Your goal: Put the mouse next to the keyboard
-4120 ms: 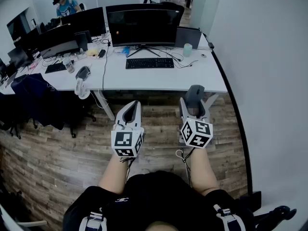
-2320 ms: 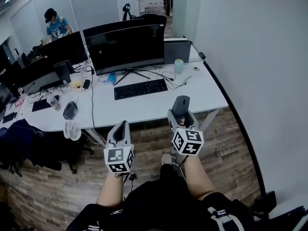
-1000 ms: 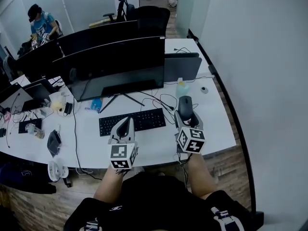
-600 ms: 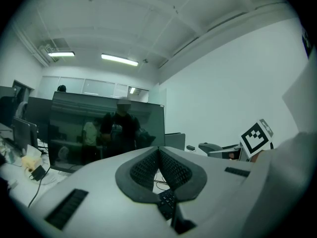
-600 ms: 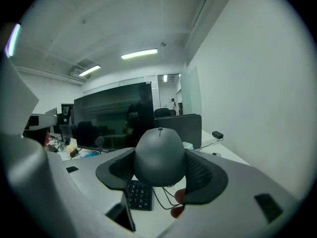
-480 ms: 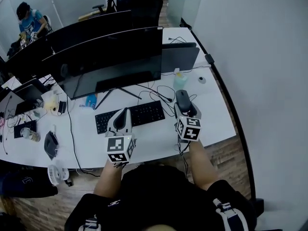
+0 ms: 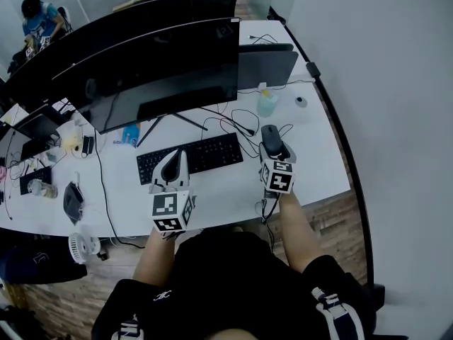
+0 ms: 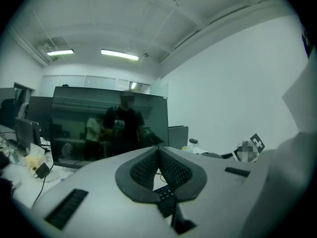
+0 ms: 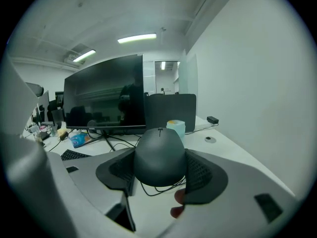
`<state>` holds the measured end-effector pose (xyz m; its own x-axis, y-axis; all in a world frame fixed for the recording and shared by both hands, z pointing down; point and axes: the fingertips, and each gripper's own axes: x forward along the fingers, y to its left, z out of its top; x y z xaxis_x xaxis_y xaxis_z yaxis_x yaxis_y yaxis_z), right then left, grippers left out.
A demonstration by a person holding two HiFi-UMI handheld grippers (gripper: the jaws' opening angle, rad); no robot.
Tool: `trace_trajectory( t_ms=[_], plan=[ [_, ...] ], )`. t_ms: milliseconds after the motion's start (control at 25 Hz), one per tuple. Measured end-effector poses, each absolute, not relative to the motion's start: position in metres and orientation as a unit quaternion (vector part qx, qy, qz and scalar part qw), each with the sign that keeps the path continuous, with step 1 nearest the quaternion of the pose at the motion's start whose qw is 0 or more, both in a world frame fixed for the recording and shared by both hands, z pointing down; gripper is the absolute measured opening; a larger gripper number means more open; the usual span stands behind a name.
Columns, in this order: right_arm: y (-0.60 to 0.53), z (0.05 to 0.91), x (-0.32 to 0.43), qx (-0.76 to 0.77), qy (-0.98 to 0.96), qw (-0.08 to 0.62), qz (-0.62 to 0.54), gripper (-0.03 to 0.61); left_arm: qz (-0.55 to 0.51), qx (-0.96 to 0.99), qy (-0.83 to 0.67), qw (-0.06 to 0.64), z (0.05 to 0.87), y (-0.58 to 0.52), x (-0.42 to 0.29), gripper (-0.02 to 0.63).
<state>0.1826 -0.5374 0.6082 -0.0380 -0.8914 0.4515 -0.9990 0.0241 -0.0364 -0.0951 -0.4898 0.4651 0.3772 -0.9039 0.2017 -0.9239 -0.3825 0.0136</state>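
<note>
**Head view:** keyboard is taken as reference, lying on the white desk. Mouse is seen off the keyboard's right end, near it but apart, clamped in the right gripper. Loose cables are spread behind the keyboard's right end, reaching under the mouse. Left gripper is positioned over the keyboard's front edge, left of centre. A curved monitor stands behind the keyboard; a pale cup sits behind and right of it.

**Left gripper view:** left gripper jaws are pressed together at the tips, nothing between them. Keyboard keys are visible through the small gap below the closed tips. Monitor is seen beyond.

**Right gripper view:** mouse is held between the right gripper jaws, pads pressed on both its sides, jaws spread wide to fit it. A cable loop and desk surface are seen beneath the mouse. Keyboard is seen to the left of the mouse, well apart. Cup and monitor are seen farther back than the keyboard.
</note>
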Motion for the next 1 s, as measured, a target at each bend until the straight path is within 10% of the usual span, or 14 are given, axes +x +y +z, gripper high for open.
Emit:
trace_trajectory(
  t_ms=[1000],
  plan=[
    [-0.573,0.753,0.197,0.650,-0.661,0.263,0.266,0.307,0.101,0.784,-0.609,0.059,0.472,-0.495,-0.134,0.012]
  ],
)
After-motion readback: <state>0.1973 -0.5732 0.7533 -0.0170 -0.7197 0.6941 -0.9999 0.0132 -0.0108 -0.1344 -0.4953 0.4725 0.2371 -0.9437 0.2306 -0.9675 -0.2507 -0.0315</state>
